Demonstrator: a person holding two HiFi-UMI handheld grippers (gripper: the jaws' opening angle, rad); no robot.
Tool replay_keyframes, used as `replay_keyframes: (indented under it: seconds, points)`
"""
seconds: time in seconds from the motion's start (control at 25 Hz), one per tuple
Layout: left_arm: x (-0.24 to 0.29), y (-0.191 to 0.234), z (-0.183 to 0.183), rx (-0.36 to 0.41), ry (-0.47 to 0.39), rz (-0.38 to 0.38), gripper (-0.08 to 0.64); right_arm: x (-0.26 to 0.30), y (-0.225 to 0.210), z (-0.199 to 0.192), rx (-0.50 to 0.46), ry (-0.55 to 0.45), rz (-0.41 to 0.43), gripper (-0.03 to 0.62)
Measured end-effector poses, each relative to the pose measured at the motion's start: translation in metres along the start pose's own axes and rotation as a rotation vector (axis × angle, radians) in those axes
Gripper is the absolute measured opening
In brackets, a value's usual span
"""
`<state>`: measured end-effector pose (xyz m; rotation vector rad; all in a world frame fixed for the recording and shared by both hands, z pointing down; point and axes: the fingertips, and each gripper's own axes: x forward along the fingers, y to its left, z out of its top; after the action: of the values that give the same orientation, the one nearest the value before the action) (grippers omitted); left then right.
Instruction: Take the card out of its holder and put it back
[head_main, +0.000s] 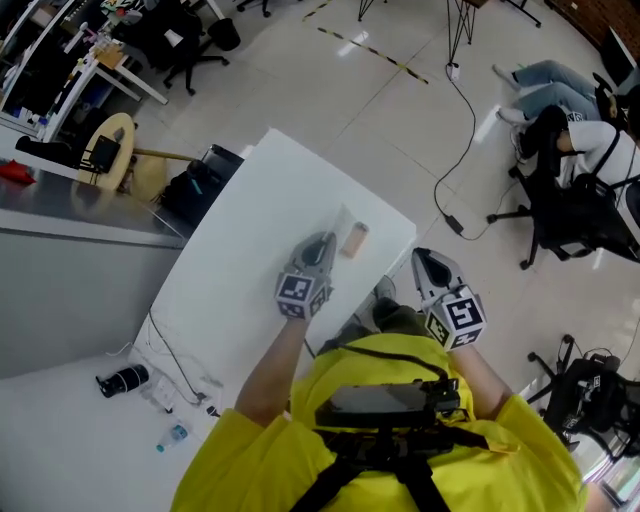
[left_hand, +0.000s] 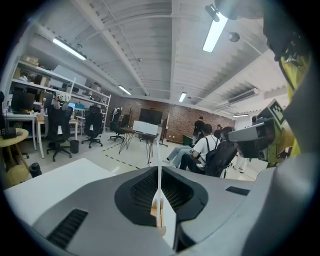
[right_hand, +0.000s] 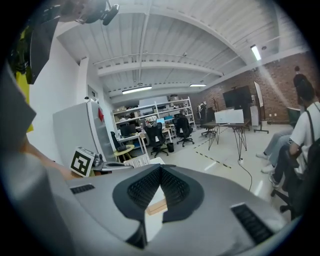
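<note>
Left gripper (left_hand: 159, 172) pinched almost fully closed on the thin card (left_hand: 159, 150), edge-on, probably to pull it from the wooden holder (head_main: 353, 241) on the desk (head_main: 250, 230); right gripper (head_main: 425, 262) closed, empty, clear of the desk.

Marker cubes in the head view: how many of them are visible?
2. One cube is on the left gripper, over the white table; the other cube on the right gripper, off the table's edge. None seems hidden.
</note>
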<state>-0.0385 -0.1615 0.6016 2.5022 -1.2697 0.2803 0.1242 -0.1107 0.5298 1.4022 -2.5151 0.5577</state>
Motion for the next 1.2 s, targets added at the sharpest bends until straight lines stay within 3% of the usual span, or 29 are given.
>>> replay_keyframes:
  seconds: [0.4, 0.96, 1.2]
  points:
    - [0.026, -0.006, -0.055, -0.009, 0.06, -0.028, 0.014, 0.0, -0.001, -0.018, 0.013, 0.049, 0.005, 0.006]
    - [0.037, -0.004, -0.066, -0.018, 0.037, -0.007, 0.014, 0.003, -0.007, -0.024, 0.016, 0.075, 0.003, 0.006]
    - [0.04, -0.011, -0.061, 0.036, 0.03, -0.012, 0.015, 0.004, -0.009, -0.025, 0.01, 0.088, 0.007, 0.006]
